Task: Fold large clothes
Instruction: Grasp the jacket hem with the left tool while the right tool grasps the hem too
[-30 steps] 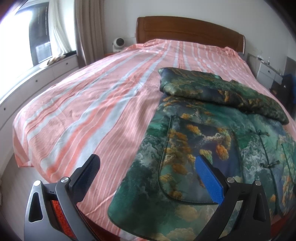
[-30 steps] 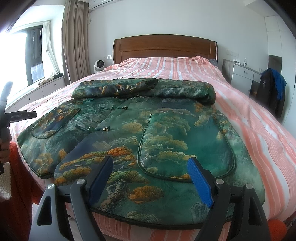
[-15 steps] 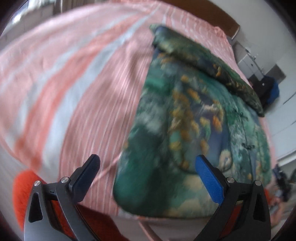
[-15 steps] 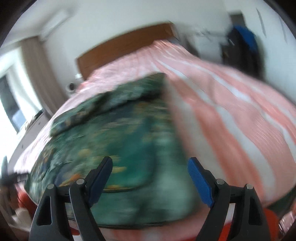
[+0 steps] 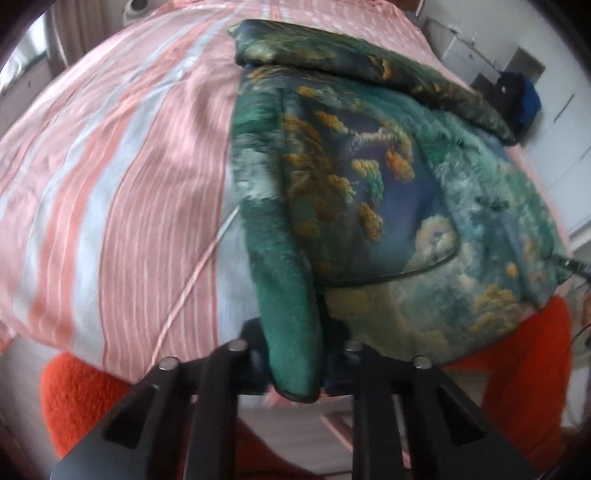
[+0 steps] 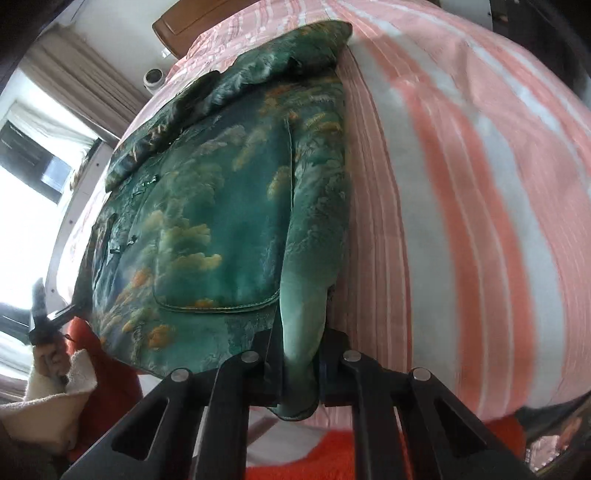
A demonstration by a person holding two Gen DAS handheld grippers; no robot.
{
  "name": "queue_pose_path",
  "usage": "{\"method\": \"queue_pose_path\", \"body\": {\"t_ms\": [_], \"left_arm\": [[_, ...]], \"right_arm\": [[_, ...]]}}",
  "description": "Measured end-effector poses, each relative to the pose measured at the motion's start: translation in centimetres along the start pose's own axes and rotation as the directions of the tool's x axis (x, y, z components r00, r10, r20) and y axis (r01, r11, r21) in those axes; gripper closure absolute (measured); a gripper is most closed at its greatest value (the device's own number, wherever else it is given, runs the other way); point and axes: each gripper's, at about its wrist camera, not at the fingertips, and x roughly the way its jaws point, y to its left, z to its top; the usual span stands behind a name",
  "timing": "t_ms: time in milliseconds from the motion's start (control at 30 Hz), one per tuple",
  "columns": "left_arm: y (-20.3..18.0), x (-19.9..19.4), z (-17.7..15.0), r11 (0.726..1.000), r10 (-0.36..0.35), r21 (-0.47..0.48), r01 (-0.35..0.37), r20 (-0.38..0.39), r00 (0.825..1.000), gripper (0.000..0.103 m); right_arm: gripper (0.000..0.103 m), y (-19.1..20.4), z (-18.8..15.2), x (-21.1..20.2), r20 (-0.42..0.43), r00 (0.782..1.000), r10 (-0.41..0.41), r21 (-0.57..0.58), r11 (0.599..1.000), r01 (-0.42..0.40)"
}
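A padded green jacket point(image 5: 369, 184) printed with golden trees and clouds lies flat on the pink striped bed sheet point(image 5: 129, 184), its sleeves folded across the far end. My left gripper point(image 5: 295, 354) is closing its jaws on the jacket's near left hem corner, and the cloth is pinched between the fingers. In the right wrist view the same jacket point(image 6: 221, 203) fills the left half. My right gripper point(image 6: 299, 369) is likewise closing on the near right hem corner, with the fabric squeezed between its fingers. The left gripper point(image 6: 48, 317) shows at the far left edge there.
The bed sheet point(image 6: 461, 184) runs wide beside the jacket on both sides. A wooden headboard point(image 6: 177, 26) and a small white fan point(image 6: 153, 77) stand at the far end. A white nightstand point(image 5: 461, 51) and a dark blue garment point(image 5: 521, 99) are at the right. The person's orange clothing point(image 5: 81, 398) is below.
Both grippers tipped down toward the bed's near edge and went from wide open to shut on the jacket's two near hem corners. The right one swung over to the jacket's right side.
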Motion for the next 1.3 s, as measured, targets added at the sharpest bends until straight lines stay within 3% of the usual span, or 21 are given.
{"method": "queue_pose_path", "body": {"t_ms": [67,167,267,333,400,567,633,733,800,833,867,900,933,967,1000,1067,1133,1200,1300], "left_arm": [[0.3,-1.4,-0.9,1.000,-0.020,-0.003,0.020,-0.008,1.000,0.092],[0.3,-2.8,-3.5,0.999,-0.020,0.024,0.021,-0.063,0.998,0.092],[0.5,-3.5,-6.5,1.000,-0.019,0.015,0.021,-0.125,0.992,0.093],[0.9,-4.7,-6.7,0.998,-0.056,-0.024,0.053,-0.124,0.991,0.093],[1.2,-7.1,-5.0,0.993,-0.104,-0.056,0.100,-0.076,0.992,0.094],[0.9,-13.1,3.9,0.968,-0.235,-0.054,0.246,0.150,0.960,0.094],[0.4,-13.4,8.8,0.970,-0.229,-0.033,0.242,0.227,0.947,0.094],[-0.3,-11.7,15.4,0.981,-0.165,-0.053,0.189,0.299,0.940,0.093],[-0.3,-8.9,19.8,0.987,-0.084,-0.107,0.123,0.314,0.946,0.086],[0.1,-6.9,22.5,0.984,-0.040,-0.154,0.089,0.298,0.954,0.074],[0.4,-5.4,23.8,0.980,-0.022,-0.184,0.073,0.267,0.963,0.056],[0.7,-3.9,25.0,0.974,-0.016,-0.216,0.066,0.228,0.974,0.048],[1.0,-2.3,25.9,0.966,-0.020,-0.249,0.068,0.189,0.982,0.034],[1.6,-1.8,26.2,0.958,-0.004,-0.282,0.052,0.171,0.985,0.027],[2.5,-2.1,26.2,0.951,0.020,-0.308,0.037,0.180,0.983,0.024],[4.3,-3.1,24.9,0.950,0.014,-0.306,0.058,0.227,0.974,0.003],[5.3,-4.2,24.0,0.964,0.012,-0.259,0.063,0.276,0.961,0.001],[5.2,-3.4,23.8,0.984,0.014,-0.176,0.036,0.273,0.962,0.001],[2.8,0.5,23.7,0.999,0.029,-0.051,-0.019,0.191,0.981,0.002]], "right_arm": [[0.091,1.0,-0.5,-1.2,0.008,1.000,-0.027,-0.033,0.999,0.027],[0.091,1.3,-2.4,-2.6,-0.003,1.000,-0.002,-0.005,1.000,0.002],[0.091,0.5,-6.9,-2.7,-0.083,0.995,0.048,0.074,0.996,-0.042],[0.091,-0.1,-8.5,-2.6,-0.104,0.989,0.102,0.142,0.986,-0.087],[0.092,-0.3,-8.6,-3.6,-0.064,0.985,0.162,0.193,0.970,-0.147],[0.092,2.3,-1.6,-9.3,0.149,0.953,0.264,0.122,0.951,-0.283],[0.092,3.6,3.5,-10.1,0.227,0.939,0.258,0.067,0.958,-0.280],[0.092,4.8,10.8,-8.8,0.316,0.926,0.206,0.021,0.974,-0.224],[0.092,4.4,14.6,-7.4,0.361,0.917,0.167,0.020,0.982,-0.187],[0.090,4.7,16.5,-6.2,0.387,0.911,0.139,0.028,0.986,-0.162],[0.088,4.9,18.6,-4.5,0.410,0.907,0.100,0.040,0.991,-0.128],[0.079,4.8,19.6,-3.5,0.416,0.906,0.083,0.054,0.992,-0.115],[0.058,4.4,20.8,-1.8,0.409,0.910,0.071,0.083,0.990,-0.114],[0.045,3.7,21.7,-0.3,0.393,0.917,0.066,0.122,0.985,-0.124],[0.026,3.0,22.1,-0.2,0.395,0.917,0.055,0.158,0.979,-0.127],[0.023,0.8,21.2,-0.9,0.454,0.890,0.050,0.244,0.953,-0.178],[0.014,-0.1,20.7,-2.2,0.470,0.882,0.023,0.266,0.949,-0.167],[0.011,-0.2,20.6,-3.1,0.447,0.894,-0.037,0.248,0.965,-0.084],[0.012,1.5,21.8,-1.4,0.328,0.944,-0.028,0.098,0.995,-0.004]]}}
